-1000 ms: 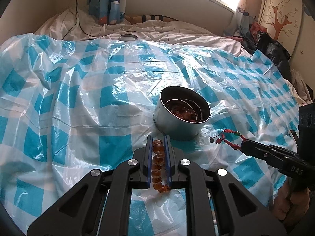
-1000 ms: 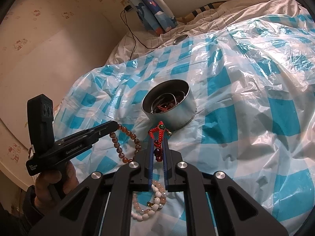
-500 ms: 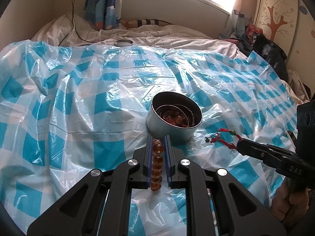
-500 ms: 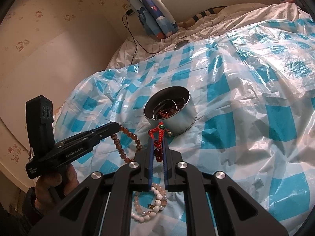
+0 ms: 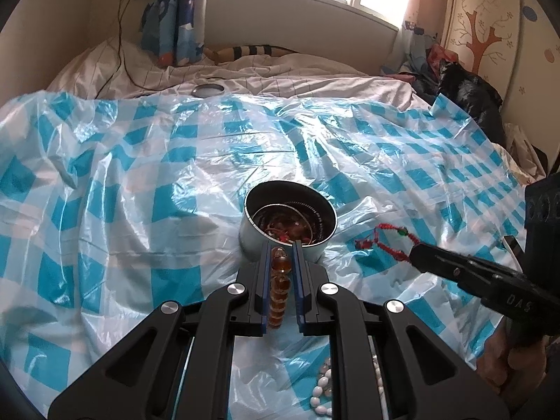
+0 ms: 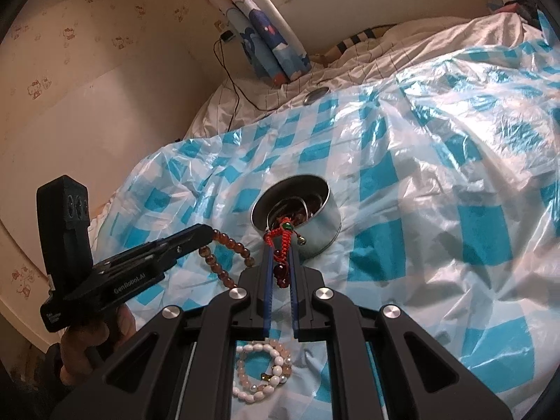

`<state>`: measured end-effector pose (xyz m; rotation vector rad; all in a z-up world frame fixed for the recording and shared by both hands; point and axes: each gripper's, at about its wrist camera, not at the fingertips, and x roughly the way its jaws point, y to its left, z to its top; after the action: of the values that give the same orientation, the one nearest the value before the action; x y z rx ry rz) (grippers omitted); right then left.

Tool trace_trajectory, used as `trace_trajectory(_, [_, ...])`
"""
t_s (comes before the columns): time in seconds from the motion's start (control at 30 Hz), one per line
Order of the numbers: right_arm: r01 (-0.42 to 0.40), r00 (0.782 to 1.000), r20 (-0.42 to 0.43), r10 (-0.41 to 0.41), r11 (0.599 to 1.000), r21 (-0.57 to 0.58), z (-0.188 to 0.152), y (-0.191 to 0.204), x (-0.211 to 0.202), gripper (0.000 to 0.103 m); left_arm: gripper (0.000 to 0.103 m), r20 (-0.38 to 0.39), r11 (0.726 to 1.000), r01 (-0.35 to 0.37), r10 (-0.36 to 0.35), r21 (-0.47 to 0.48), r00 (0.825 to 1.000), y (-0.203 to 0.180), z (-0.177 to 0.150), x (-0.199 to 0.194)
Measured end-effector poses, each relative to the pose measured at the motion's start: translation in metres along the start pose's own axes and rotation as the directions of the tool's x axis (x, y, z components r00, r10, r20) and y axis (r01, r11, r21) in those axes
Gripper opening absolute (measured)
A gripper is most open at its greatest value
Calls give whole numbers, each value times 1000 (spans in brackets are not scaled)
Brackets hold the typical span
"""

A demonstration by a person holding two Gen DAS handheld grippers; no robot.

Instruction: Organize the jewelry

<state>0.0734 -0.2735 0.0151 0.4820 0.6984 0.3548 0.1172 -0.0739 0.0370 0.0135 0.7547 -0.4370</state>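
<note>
A round metal tin (image 5: 257, 236) with several pieces of jewelry inside sits on the blue-and-white checked plastic sheet; it also shows in the right wrist view (image 6: 323, 224). My left gripper (image 5: 281, 250) is shut on an amber bead bracelet (image 5: 279, 288), held just short of the tin's near rim; the bracelet hangs from it in the right wrist view (image 6: 229, 245). My right gripper (image 6: 280, 245) is shut on a red braided cord bracelet (image 6: 281, 236), held just before the tin; the left wrist view shows the cord (image 5: 385, 239) right of the tin.
A white and pink bead bracelet (image 6: 264, 371) lies on the sheet below my right gripper. A metal lid (image 5: 209, 89) lies far back on the bedsheet. A cable (image 5: 120, 52) and curtain are at the back left, dark bags (image 5: 467, 96) at the right.
Both grippers have risen and moved toward the tin with their bracelets. The tin now sits closer to both sets of fingertips.
</note>
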Motion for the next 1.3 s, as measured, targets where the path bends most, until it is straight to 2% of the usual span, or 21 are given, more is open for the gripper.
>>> trace_trajectory(0.47, [8, 999, 46, -6, 999, -50, 27, 8, -5, 9, 10, 60, 997, -48, 44, 68, 997, -20, 15, -16])
trace_trajectory(0.57, [4, 1000, 6, -4, 999, -51, 31, 4, -2, 11, 10, 58, 997, -42, 38, 66, 998, -19, 16, -16])
trace_trajectory(0.6, [5, 999, -36, -7, 999, -54, 30, 3, 3, 17, 10, 55, 997, -39, 36, 62, 998, -19, 16, -15])
trace_trajectory(0.63, [20, 998, -58, -24, 998, -61, 27, 2, 6, 39, 10, 47, 998, -30, 27, 49, 999, -16, 16, -14])
trace_trajectory(0.67, [43, 996, -78, -49, 996, -72, 23, 2, 9, 54, 10, 42, 999, -21, 19, 37, 999, -14, 16, -13])
trace_trajectory(0.77, [84, 982, -160, -100, 991, -106, 9, 2, 27, 57, 10, 43, 1000, -10, 9, 15, 999, -7, 17, -14])
trace_trajectory(0.83, [145, 964, -201, -173, 979, -145, -1, 2, 41, 58, 10, 43, 1000, -8, 7, 5, 999, -5, 16, -15])
trace_trajectory(0.93, [160, 945, -261, -198, 974, -159, -13, -1, 59, 58, 10, 38, 1000, -7, 7, -6, 999, -2, 15, -14])
trace_trajectory(1.0, [191, 927, -283, -245, 960, -203, -23, 1, 68, 59, 10, 36, 1000, -6, 7, -10, 999, -1, 15, -13])
trace_trajectory(1.03, [202, 920, -290, -263, 953, -226, -26, 2, 70, 59, 10, 36, 1000, -4, 4, -12, 999, -1, 15, -14])
trace_trajectory(1.1, [216, 909, -296, -293, 939, -268, -32, 5, 73, 38, 10, 39, 1000, -2, 2, -13, 999, 0, 16, -15])
trace_trajectory(1.17, [185, 917, -306, -255, 953, -241, -32, 4, 71, 9, 10, 38, 1000, 0, 1, -15, 999, 0, 16, -15])
trace_trajectory(1.23, [167, 932, -289, -217, 968, -189, -27, -1, 64, 6, 10, 35, 1000, 9, -8, -22, 999, 0, 16, -15])
trace_trajectory(1.3, [92, 959, -266, -100, 995, -46, -17, -17, 52, 6, 10, 35, 999, 18, -16, -32, 999, 0, 18, -16])
